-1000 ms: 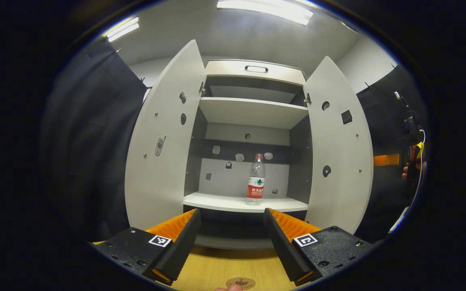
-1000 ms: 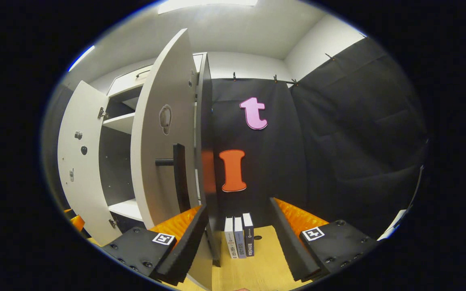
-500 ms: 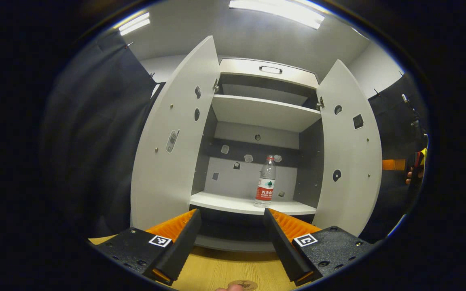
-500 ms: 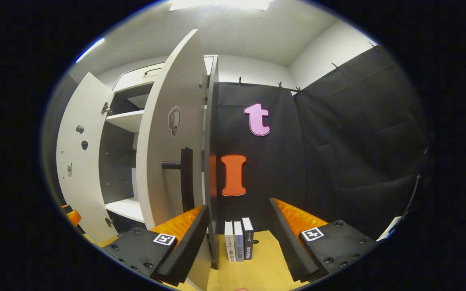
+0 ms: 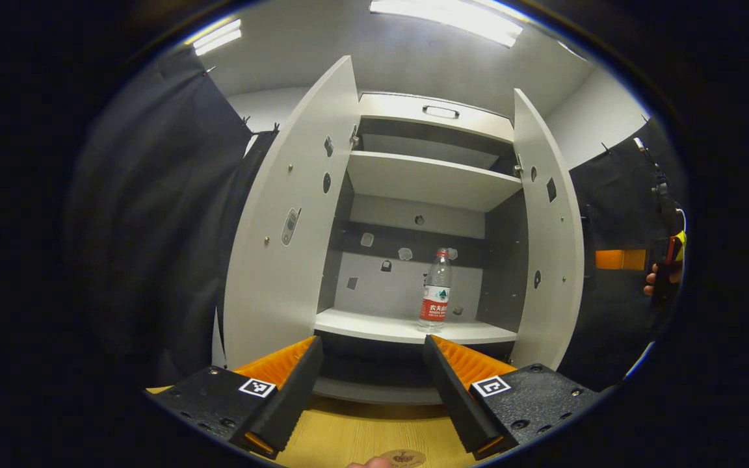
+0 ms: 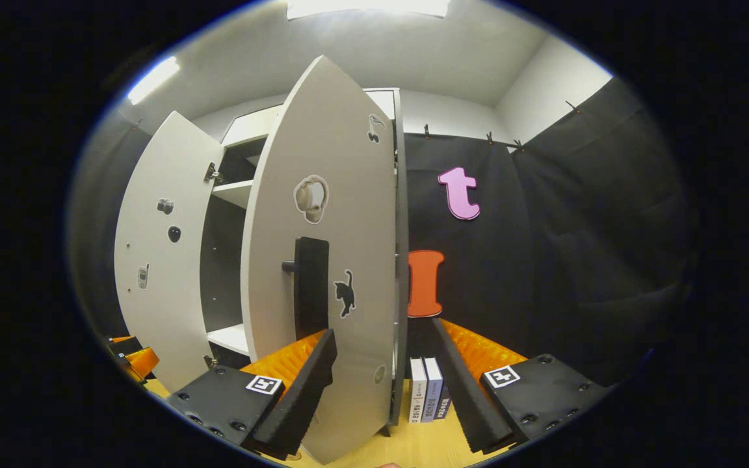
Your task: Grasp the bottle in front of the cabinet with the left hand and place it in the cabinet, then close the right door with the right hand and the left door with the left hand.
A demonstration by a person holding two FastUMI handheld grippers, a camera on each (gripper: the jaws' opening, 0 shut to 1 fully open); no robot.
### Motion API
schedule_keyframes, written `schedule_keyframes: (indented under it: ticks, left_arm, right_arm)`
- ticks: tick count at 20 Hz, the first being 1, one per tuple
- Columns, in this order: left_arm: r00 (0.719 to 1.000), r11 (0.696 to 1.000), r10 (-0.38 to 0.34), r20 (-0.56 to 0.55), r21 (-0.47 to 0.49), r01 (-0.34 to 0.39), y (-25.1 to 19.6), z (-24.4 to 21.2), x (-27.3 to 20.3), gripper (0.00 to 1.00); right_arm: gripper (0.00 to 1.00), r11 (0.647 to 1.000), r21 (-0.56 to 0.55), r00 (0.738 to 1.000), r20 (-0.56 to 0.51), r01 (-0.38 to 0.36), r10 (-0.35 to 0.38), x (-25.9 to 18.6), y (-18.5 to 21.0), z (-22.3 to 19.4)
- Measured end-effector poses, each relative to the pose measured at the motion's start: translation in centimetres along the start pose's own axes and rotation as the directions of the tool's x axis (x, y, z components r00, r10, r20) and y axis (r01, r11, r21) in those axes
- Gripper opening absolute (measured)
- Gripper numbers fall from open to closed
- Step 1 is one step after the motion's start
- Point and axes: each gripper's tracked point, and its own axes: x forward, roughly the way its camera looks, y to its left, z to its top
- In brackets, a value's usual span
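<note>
- Already the clear plastic bottle with a red label [image 5: 435, 291] stands on the white cabinet's lower shelf [image 5: 374, 327].
- Right white door [image 6: 335, 260] half-swung, left white door [image 5: 283, 240] wide open; both need closing.
- Left gripper [image 5: 372, 390] and right gripper [image 6: 381, 387] are spread, pinching nothing.

In the left gripper view, the small dark stickers [image 5: 381, 265] on the white cabinet's grey back wall are too small to make out, and the round brown mark [image 5: 404, 457] on the yellow wooden counter is cut by the bottom edge. In the right gripper view, the half-open white right door [image 6: 329, 260] hides most of the cabinet's inside. The three upright books [image 6: 428, 396] behind it are partly covered by the right gripper's fingers [image 6: 456, 383], their spine print unreadable.
</note>
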Motion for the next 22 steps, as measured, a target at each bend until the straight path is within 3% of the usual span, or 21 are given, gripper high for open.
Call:
schedule_keyframes:
  ticks: [2,3,14,19,22]
  left_arm:
    - [1.000,1.000,0.010,-0.007,0.000,-0.010,0.8,-0.2,-0.1,0.94]
    - [1.000,1.000,0.017,-0.008,0.000,-0.017,1.2,-0.2,-0.3,0.94]
    - [0.989,0.989,0.145,0.001,0.000,-0.145,5.9,0.3,-2.0,0.94]
    - [0.967,0.967,0.254,0.032,0.005,-0.254,10.0,1.8,-3.5,0.94]
    - [0.937,0.939,0.341,0.075,0.022,-0.343,13.6,3.8,-4.8,0.94]
  right_arm:
    - [0.87,1.000,0.006,1.000,0.003,-0.010,0.010,0.8,1.2,-0.2]
    - [0.97,1.000,0.012,1.000,0.002,-0.023,0.023,1.2,1.7,-0.3]
    - [0.97,0.984,0.053,0.984,-0.044,-0.169,0.171,4.6,8.6,-2.3]
    - [0.97,0.983,0.053,0.983,-0.039,-0.175,0.177,6.3,10.6,-3.0]
    - [0.97,0.985,0.033,0.985,-0.041,-0.169,0.170,7.7,11.4,-3.3]
